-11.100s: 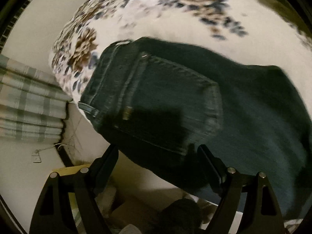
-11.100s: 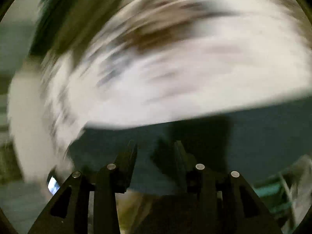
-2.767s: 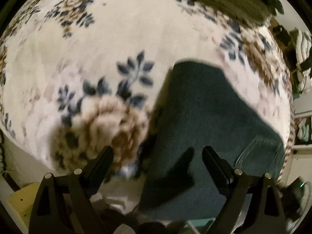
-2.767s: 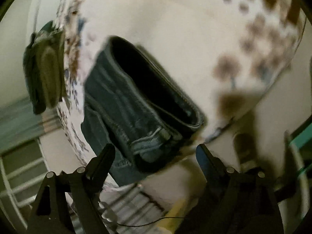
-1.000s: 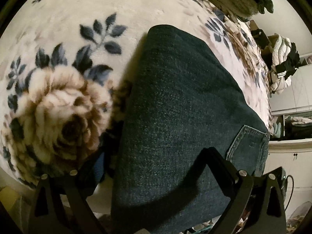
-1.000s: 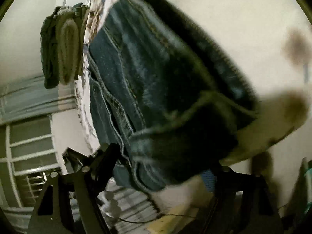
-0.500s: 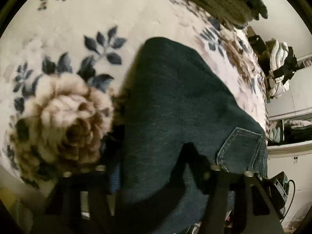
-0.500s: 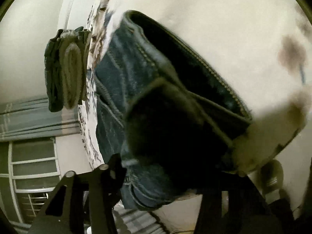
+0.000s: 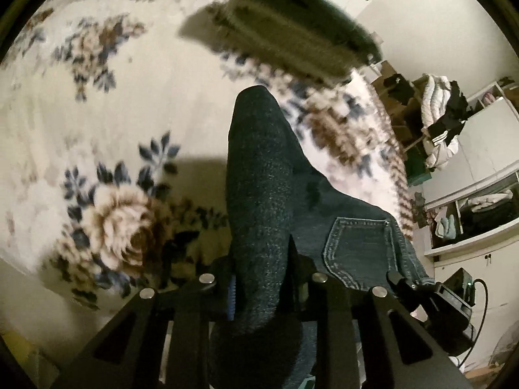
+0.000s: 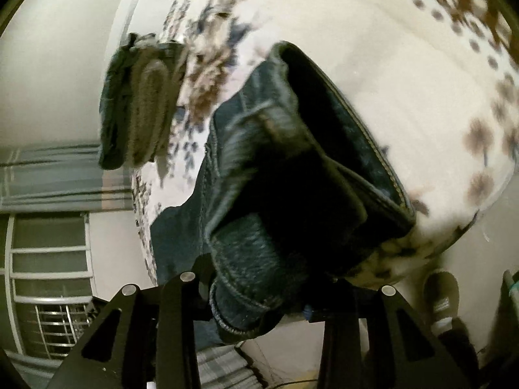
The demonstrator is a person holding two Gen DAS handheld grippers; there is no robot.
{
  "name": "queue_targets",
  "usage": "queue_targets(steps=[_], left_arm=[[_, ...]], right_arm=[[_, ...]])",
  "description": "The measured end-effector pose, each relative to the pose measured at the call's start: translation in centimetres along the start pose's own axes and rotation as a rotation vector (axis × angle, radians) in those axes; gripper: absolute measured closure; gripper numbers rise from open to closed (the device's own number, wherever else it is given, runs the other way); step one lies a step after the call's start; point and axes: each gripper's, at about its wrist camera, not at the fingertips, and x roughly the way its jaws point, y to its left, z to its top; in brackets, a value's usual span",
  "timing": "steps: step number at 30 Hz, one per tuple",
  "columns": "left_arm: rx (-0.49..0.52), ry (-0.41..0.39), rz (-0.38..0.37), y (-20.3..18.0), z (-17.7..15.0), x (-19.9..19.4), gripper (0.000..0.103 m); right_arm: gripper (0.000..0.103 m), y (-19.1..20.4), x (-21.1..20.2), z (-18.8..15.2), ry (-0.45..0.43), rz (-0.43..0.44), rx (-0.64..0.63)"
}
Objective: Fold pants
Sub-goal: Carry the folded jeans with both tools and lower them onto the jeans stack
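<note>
item: pants point(image 9: 259, 194), dark denim, already doubled into a thick bundle, lying at the near edge of a floral blanket point(image 9: 123, 103) spread over a bed.

left gripper point(image 9: 261, 278): clenched on a raised ridge of the folded cloth, jaws pressed in from both sides. right gripper point(image 10: 259, 278): clamped on the waistband end, stacked hems and seams bunched between the jaws.

handling, as judged: heavy for a garment, limp overall but stiff at seams, waistband and pocket stitching; not slippery, not fragile. layers will likely slide over one another if pinched shallowly. best hold appears to be deep across all layers at the two near corners, one at the fold, one at the waistband, so the bundle lifts as one.

left wrist view only: back pocket point(image 9: 356, 246) with pale stitching, face up; a green folded cloth point(image 9: 292, 29) at the far side of the bed; shelves point(image 9: 470, 207) with clutter.

right wrist view only: open waistband mouth point(image 10: 340, 136) and its dark interior; curtain point(image 10: 58, 175) and window grille point(image 10: 48, 278); the same green bundle seen end on, blurred.
</note>
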Motion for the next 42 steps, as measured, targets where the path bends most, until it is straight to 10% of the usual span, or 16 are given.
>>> queue_targets(steps=[10,22,31,42], left_arm=[[0.012,-0.087,-0.027,-4.5,7.3,-5.8,0.083],[0.03,-0.194,-0.096,-7.9,24.6,-8.9,0.083],[0.034,-0.159,-0.087,-6.2,39.0,-2.5,0.083],[0.014,-0.073,-0.022,-1.4,44.4,6.2,0.08]], right_arm=[[0.064,10.6,-3.1,3.4,-0.035,0.057,-0.107],[0.064,28.6,-1.8,12.2,-0.133,0.12,-0.205],[0.065,37.1,8.3,22.9,-0.161,0.111,-0.171],[0.064,36.9,19.3,29.2,-0.124,0.047,-0.156]])
